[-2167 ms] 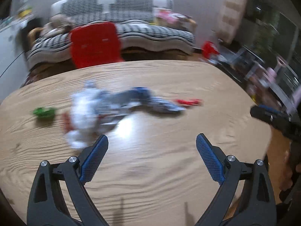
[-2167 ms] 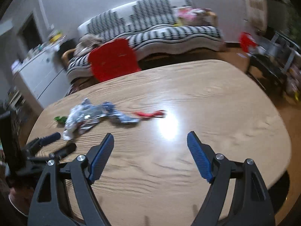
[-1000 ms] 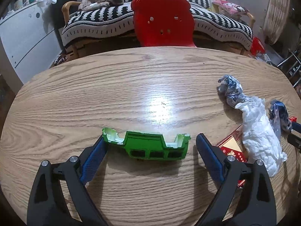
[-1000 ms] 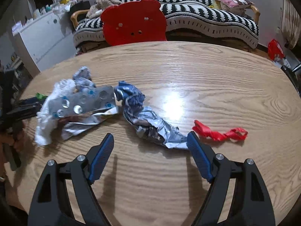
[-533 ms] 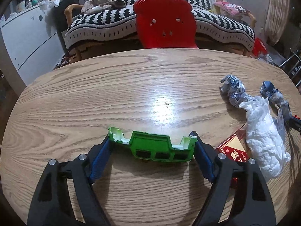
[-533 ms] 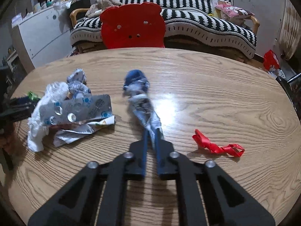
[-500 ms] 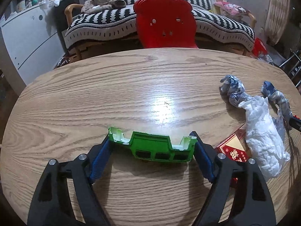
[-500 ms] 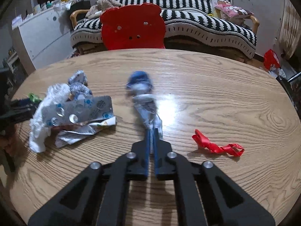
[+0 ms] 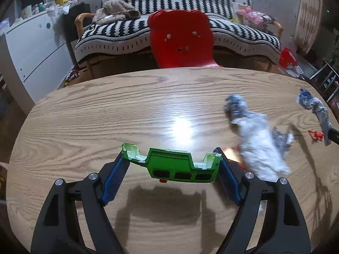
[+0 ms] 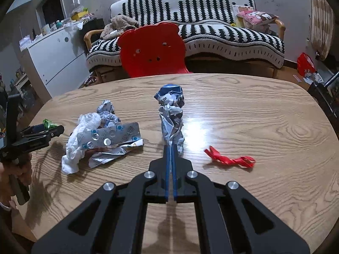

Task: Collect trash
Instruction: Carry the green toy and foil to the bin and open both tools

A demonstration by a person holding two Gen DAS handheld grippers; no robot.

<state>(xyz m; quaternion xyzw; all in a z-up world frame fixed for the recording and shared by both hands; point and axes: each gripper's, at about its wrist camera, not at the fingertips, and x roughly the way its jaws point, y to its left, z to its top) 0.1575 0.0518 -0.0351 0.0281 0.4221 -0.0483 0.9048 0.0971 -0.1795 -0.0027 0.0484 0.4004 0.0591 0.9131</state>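
Observation:
My left gripper (image 9: 171, 158) is shut on a green plastic piece (image 9: 172, 165), holding it by both ends a little above the wooden table (image 9: 106, 110); its shadow lies on the wood below. My right gripper (image 10: 171, 148) is shut on a crumpled silver and blue wrapper (image 10: 171, 114), which stands up from the fingertips, lifted off the table (image 10: 264, 116). A heap of trash stays on the table: white tissue (image 10: 78, 139), a blister pack (image 10: 112, 136), crumpled foil (image 10: 106, 109). A red ribbon scrap (image 10: 231, 158) lies to the right of my right gripper.
A red bear-shaped chair back (image 10: 151, 51) stands at the table's far edge, with a black and white striped sofa (image 10: 211, 27) behind it. A white cabinet (image 10: 55, 57) is at the left. A red packet (image 9: 231, 154) lies beside the tissue (image 9: 258, 146).
Both grippers closed on their pieces and then rose: the green piece and the wrapper left the table, and shadows now show beneath them. The trash heap stayed put.

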